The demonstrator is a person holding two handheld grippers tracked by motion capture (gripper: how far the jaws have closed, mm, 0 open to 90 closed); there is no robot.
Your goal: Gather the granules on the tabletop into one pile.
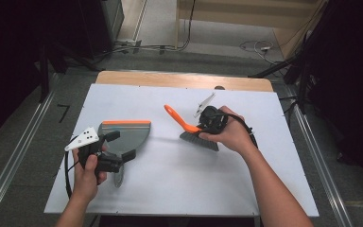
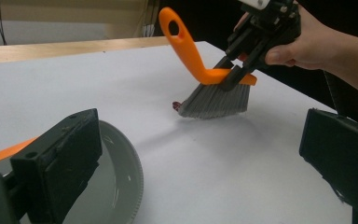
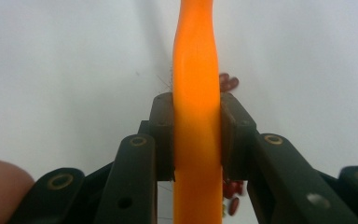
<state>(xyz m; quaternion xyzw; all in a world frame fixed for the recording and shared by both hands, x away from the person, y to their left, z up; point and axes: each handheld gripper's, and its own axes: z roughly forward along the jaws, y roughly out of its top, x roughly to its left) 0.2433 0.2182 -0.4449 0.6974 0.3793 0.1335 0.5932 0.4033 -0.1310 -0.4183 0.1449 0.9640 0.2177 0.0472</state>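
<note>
While right gripper (image 3: pixel 196 140) clamps orange brush (image 3: pixel 196 70), left gripper (image 2: pixel 191 154) gapes — dustpan (image 1: pixel 127 135) beneath, red bits (image 3: pixel 227 83) nearby.

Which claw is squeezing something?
The right claw is. Its jaws pinch the orange plastic handle of the grey-bristled brush from both sides. The left claw gapes open over the grey dustpan with the orange edge, gripping nothing.

free: bare white desk (image 1: pixel 179 179) between dustpan (image 1: pixel 125 135) and brush (image 1: pixel 196 135), also near and far edges | obstacles: dustpan left, brush right, red bits (image 2: pixel 177 105) at bristles
</note>
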